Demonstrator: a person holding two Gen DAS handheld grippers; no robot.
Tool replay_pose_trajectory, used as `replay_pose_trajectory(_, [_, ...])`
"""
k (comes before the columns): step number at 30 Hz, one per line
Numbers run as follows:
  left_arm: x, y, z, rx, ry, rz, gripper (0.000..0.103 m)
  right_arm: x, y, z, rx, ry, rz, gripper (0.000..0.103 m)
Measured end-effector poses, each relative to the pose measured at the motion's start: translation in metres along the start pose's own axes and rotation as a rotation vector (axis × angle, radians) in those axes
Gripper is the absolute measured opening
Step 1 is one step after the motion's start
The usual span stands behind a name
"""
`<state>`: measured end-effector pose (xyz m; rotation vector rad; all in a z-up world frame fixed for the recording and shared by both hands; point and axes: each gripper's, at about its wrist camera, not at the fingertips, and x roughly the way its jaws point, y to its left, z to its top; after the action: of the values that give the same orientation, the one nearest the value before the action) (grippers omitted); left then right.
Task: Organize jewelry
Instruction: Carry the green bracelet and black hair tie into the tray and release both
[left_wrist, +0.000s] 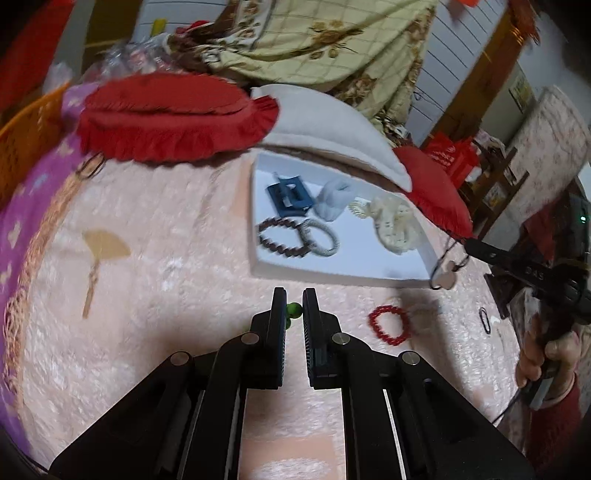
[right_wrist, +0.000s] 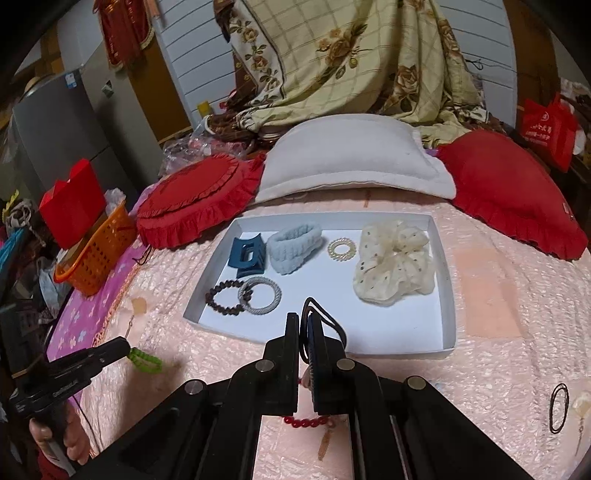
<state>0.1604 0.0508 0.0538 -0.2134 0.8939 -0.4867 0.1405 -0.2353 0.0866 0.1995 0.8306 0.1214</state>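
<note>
The left hand-held gripper (left_wrist: 294, 308) pinches a green bead bracelet (right_wrist: 144, 359) above the bed's pink quilt (left_wrist: 166, 277). The right hand-held gripper (right_wrist: 303, 325) is pressed together on a black cord necklace (left_wrist: 445, 271), whose pale pendant dangles by the near corner of the white tray (right_wrist: 448, 295). In the tray already lie a blue hair claw (right_wrist: 246, 255), pale blue band (right_wrist: 293, 248), cream scrunchie (right_wrist: 393, 267), coil tie (right_wrist: 341, 250), dark bead bracelet (right_wrist: 225, 297) and silver bangle (right_wrist: 260, 295). Still out on the quilt: a red bead bracelet (left_wrist: 389, 325) and a black hair tie (right_wrist: 557, 408). I judge the sorting well past halfway.
</note>
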Motion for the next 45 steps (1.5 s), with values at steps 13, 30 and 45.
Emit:
replay_pose_trajectory(13, [0.057,-0.083,0.068,0.139,0.089,0.004,0.007,0.022,-0.053,0.027,0.107,0.016,-0.015,0.004])
replay_pose_trajectory(30, [0.17,-0.068,0.1,-0.006,0.187,0.055,0.007,0.098,-0.072,0.044,0.282,0.064,0.197,0.004])
replay_pose_trajectory(45, [0.1,-0.073,0.066,0.081,0.111,0.043,0.011,0.119,-0.062,0.046,0.24,0.144,0.184,0.008])
